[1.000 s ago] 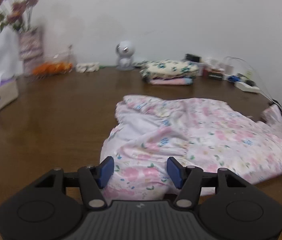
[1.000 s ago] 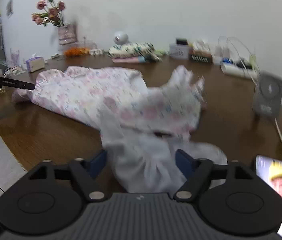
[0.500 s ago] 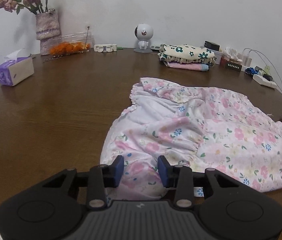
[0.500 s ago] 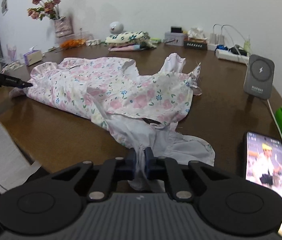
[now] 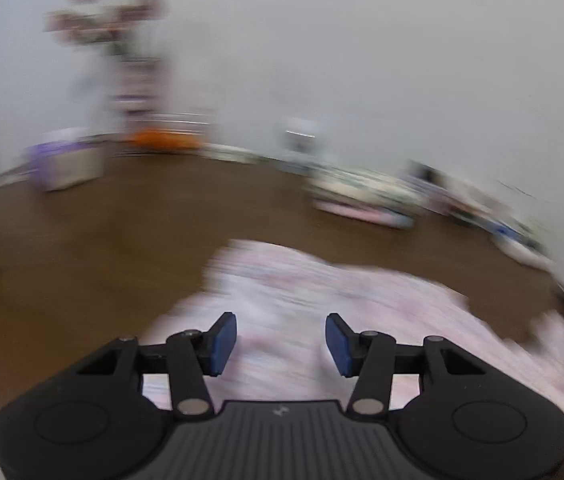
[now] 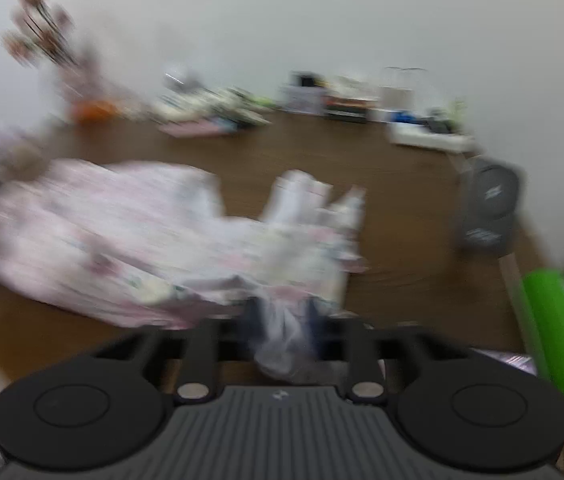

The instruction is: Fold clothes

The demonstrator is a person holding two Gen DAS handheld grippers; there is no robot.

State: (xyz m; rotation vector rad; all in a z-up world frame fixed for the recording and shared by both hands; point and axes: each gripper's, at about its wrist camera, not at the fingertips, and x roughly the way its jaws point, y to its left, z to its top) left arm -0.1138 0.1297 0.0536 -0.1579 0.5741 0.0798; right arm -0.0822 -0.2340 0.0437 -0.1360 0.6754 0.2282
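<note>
Both views have gone blurry since half a second ago, and both tools have let their blue pads apart.

Left wrist view: the left tool [image 5: 281, 344] was narrowed over the near hem of the floral dress [image 5: 322, 300] and now has its pads [image 5: 224, 342] clearly spread and opening, with the cloth lying below the gap and neither pad pressing on it. The dress lies on the brown tabletop [image 5: 82, 248], from the near edge out toward the right edge. Along the far edge, against the white wall, stand a vase of pink flowers [image 5: 134, 60], a purple tissue box [image 5: 64, 164], something orange [image 5: 162, 140] and a stack of folded clothes [image 5: 362, 196], all smeared.

Right wrist view: the right tool [image 6: 282, 320] had been pinched tight on a pale bunch of the dress [image 6: 142, 232]; its jaws are opening now, and the bunch [image 6: 282, 344] sits between them. Blur hides whether the pads touch it. The rest of the dress stretches across the tabletop [image 6: 402, 208] toward the left edge, with a white flap standing up near the middle. A grey charger stand [image 6: 490, 208] is by the right edge, a green thing [image 6: 554, 344] at the near right corner, and the folded clothes [image 6: 210, 112] and a power strip [image 6: 430, 136] along the far edge.
</note>
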